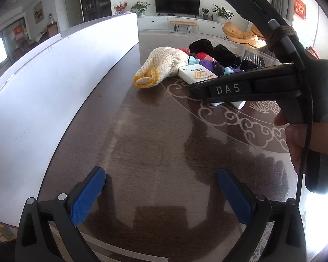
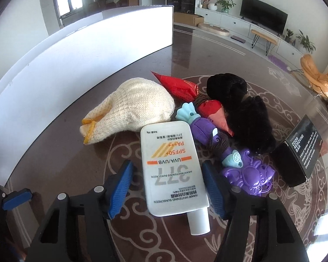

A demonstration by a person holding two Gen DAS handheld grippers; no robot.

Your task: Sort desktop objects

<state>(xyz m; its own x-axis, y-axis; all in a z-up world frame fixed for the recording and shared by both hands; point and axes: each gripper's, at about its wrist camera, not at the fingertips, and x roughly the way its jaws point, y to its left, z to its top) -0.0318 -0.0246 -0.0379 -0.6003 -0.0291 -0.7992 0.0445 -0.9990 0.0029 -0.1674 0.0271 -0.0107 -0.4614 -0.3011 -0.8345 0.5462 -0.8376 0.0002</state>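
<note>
- Along the desk's left edge: tall white box (image 2: pixel 81 50) standing as a long wall, nothing of the pile visibly inside it.
- Left gripper (image 1: pixel 161 194) low over bare dark desk (image 1: pixel 142 131) beside that wall, blue pads (image 1: pixel 87 196) spread wide, holding nothing.
- Toward mid-desk, one heap, left to right: cream knitted glove (image 2: pixel 133 107) with yellow cuff, white sunscreen tube (image 2: pixel 172 166) lying flat with cap toward the camera, red snack packet (image 2: pixel 179 85), purple and teal plastic toy (image 2: pixel 240 166), black fluffy item (image 2: pixel 247 113), black carton (image 2: pixel 299 150) marked "Door Removing Bar".
- Right gripper (image 2: pixel 168 187) straddling the sunscreen tube, blue pads (image 2: pixel 122 187) parted on either side, apparently not yet pressing it.
- Judged progress: barely begun; everything clustered together, nothing visibly sorted, tube likely first pick.
- Open room: broad bare strip between heap and white box; tight on the tube's right side, toy just beside the right pad, glove near the tube's far left corner.
</note>
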